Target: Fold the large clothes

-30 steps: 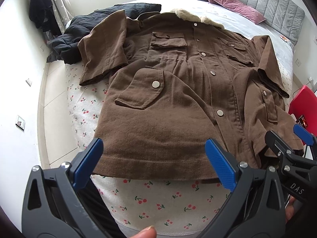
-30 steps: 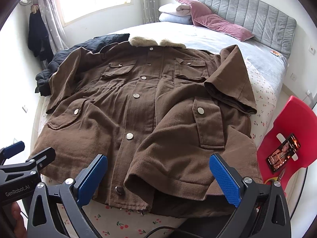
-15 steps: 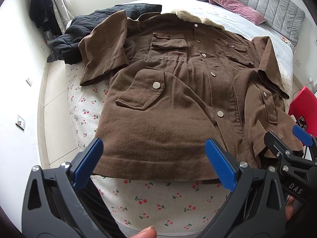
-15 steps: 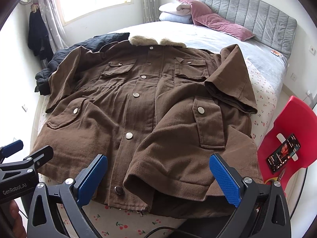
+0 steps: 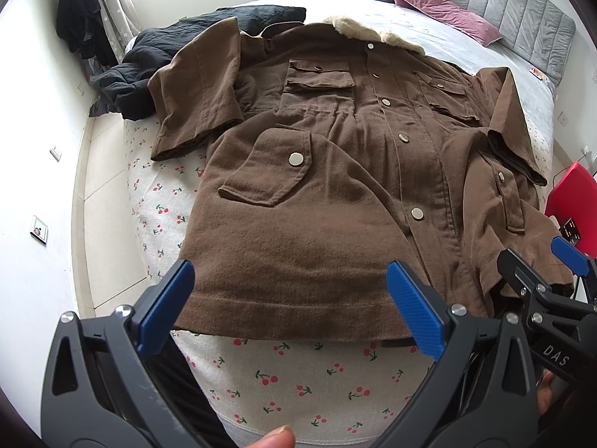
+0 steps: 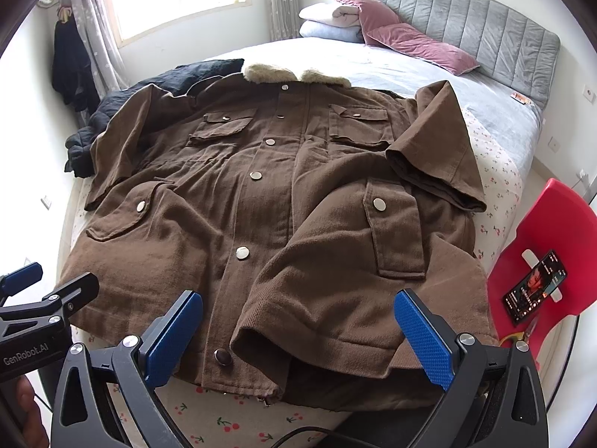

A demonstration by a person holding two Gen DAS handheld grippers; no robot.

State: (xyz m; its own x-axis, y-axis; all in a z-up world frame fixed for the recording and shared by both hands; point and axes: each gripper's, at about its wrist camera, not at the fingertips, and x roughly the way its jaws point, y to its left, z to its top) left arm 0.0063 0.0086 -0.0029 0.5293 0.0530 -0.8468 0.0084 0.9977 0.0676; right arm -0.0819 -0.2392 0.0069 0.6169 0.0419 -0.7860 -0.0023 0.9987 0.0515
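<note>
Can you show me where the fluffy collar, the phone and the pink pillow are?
fluffy collar (image 6: 294,74), right wrist view, on the fur's middle.
phone (image 6: 534,286), right wrist view, on its lit screen.
pink pillow (image 6: 421,46), right wrist view, on its top face.

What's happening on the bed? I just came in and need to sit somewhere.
A person is about to fold a big brown coat lying front-up on the bed. They hold the left gripper and right gripper near its hem, jaws open, gripping nothing. The red chair has a phone on it.
</note>
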